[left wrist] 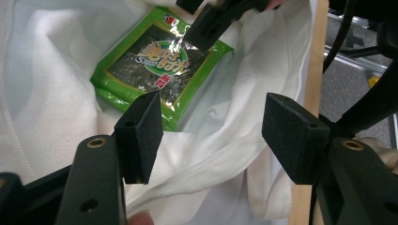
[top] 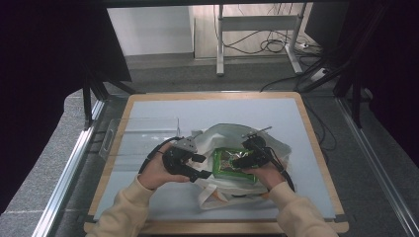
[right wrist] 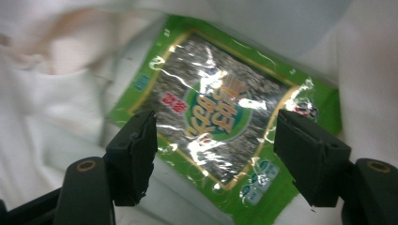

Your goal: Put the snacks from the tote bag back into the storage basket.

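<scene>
A: How do the two hand-held grippers stand?

B: The left gripper (top: 201, 166) has its black jaws spread wide with nothing clamped; in the left gripper view its pads hang just above the crumpled white cloth bag (left wrist: 225, 136). The right gripper (top: 242, 160) is also wide apart, its pads (right wrist: 133, 154) hovering over the packet on either side, pinching nothing.

A: And the packet?

B: The flat green plastic packet of dark seaweed (top: 232, 165) lies face up inside the mouth of the cloth bag, on the pale blue tabletop (top: 163, 111), between the two hands.

A: Which way does it run?

B: Its long axis runs roughly left to right across the table in the high view, slightly skewed. Whether the right pads touch its shiny film, I cannot tell.
</scene>
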Tool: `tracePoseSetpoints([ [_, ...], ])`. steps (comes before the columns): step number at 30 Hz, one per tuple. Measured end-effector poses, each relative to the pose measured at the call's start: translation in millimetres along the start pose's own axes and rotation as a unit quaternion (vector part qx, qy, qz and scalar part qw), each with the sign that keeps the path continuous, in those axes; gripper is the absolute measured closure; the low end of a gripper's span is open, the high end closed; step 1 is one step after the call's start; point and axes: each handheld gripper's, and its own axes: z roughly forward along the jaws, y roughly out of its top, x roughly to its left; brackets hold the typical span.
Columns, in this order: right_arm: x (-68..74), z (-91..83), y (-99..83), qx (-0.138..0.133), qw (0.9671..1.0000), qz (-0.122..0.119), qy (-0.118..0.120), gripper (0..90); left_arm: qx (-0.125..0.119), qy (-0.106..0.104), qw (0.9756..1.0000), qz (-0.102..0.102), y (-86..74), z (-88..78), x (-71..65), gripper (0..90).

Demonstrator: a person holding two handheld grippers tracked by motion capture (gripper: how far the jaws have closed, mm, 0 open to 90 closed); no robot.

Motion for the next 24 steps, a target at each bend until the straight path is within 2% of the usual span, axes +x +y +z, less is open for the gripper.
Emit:
tracePoseSetpoints([
  [5,-6.8,9.6,0.5,0.028,0.9992,0.018,-0.022,30.4,-0.001,-0.004,1.0,0.005,-0.1,0.4,-1.1,38.8],
  [8,-10.4,16.2,0.4,0.046,0.9983,0.026,-0.023,30.5,-0.002,-0.005,1.0,0.007,-0.2,0.0,-1.7,38.8],
  [16,-17.7,26.6,0.1,0.067,0.9952,0.053,-0.048,27.7,-0.004,-0.004,0.9999,0.014,0.5,-2.4,-2.4,38.8],
  [19,-21.4,30.5,-1.5,0.076,0.9941,0.061,-0.049,26.3,-0.002,-0.004,0.9999,0.015,0.8,-3.1,-2.7,38.8],
  [24,-27.8,35.1,-1.8,0.082,0.9931,0.077,-0.034,25.3,-0.002,-0.002,0.9999,0.015,0.6,-3.9,-2.5,38.8],
])
